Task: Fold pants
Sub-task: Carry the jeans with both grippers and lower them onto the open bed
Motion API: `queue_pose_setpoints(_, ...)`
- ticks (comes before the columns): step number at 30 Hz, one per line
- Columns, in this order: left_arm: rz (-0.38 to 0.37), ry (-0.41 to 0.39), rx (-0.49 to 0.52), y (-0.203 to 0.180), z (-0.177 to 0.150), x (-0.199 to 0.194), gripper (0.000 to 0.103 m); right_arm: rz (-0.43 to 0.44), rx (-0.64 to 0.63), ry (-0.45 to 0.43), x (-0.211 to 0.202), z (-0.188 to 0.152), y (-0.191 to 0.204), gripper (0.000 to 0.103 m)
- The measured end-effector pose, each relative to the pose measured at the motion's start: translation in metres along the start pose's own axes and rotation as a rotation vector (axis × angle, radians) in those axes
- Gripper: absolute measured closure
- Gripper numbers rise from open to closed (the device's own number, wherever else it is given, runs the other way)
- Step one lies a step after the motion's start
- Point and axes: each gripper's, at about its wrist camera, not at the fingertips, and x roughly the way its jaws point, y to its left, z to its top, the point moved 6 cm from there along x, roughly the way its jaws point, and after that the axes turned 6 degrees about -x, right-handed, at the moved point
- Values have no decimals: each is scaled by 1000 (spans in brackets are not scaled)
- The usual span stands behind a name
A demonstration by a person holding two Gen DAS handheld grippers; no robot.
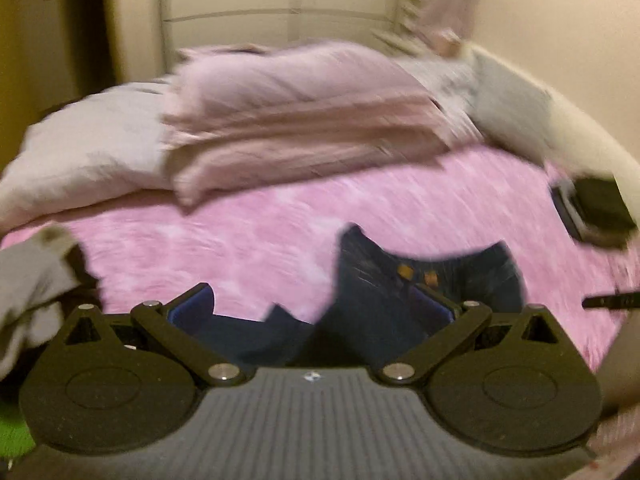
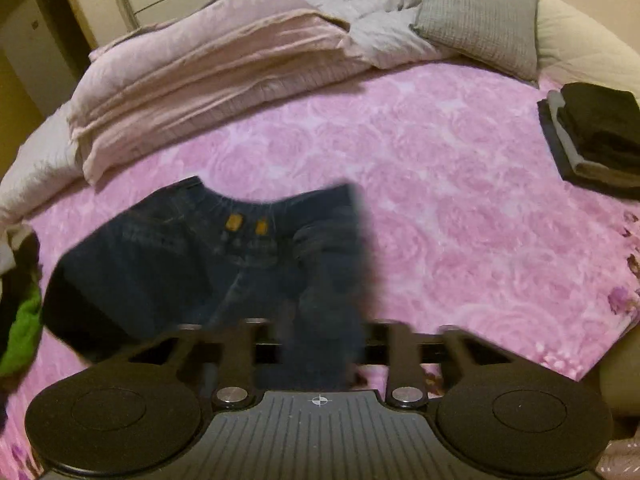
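Dark blue jeans (image 2: 160, 264) lie waistband up on the pink bedspread (image 2: 440, 200), with orange tags at the waist. A blurred strip of the denim rises in front of my right gripper (image 2: 320, 332) and hangs between its half-spread jaws; the pads are hidden and I see no grip. In the left wrist view the jeans (image 1: 400, 280) spread out just ahead of my left gripper (image 1: 314, 308). It stands wide open with its blue pads (image 1: 192, 306) far apart and denim lying between them.
A stack of folded dark clothes (image 2: 592, 140) sits at the bed's right edge. A folded pink duvet (image 2: 208, 68) and a grey pillow (image 2: 480, 20) fill the far side. A loose pile with green and grey garments (image 2: 20, 312) lies at the left.
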Motion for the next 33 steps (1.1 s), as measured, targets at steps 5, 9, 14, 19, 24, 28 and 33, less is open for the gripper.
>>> queue_pose_setpoints(5, -76, 106, 101, -24, -7, 61, 2, 26, -85, 47, 29, -28, 30, 41)
queue_pose_setpoints(9, -153, 173, 149, -32, -1, 115, 7, 9, -39, 57, 47, -26, 32, 40)
queue_pose_setpoints(14, -150, 244, 236, -39, 16, 191, 13, -34, -52, 48, 72, -9, -4, 38)
queue_pose_setpoints(19, -127, 326, 309, -44, 26, 277, 14, -7, -61, 108, 135, 5, -43, 36)
queue_pose_setpoints(24, -116, 441, 365, -38, 26, 361, 22, 78, 7, 117, 207, 12, -80, 36)
queue_pose_setpoints(28, -127, 530, 347, -29, 26, 402, 44, 120, 78, 131, 242, 7, -102, 36)
queue_pose_setpoints(33, -172, 633, 320, -23, 20, 428, 72, 227, 276, 107, 248, 0, -122, 54)
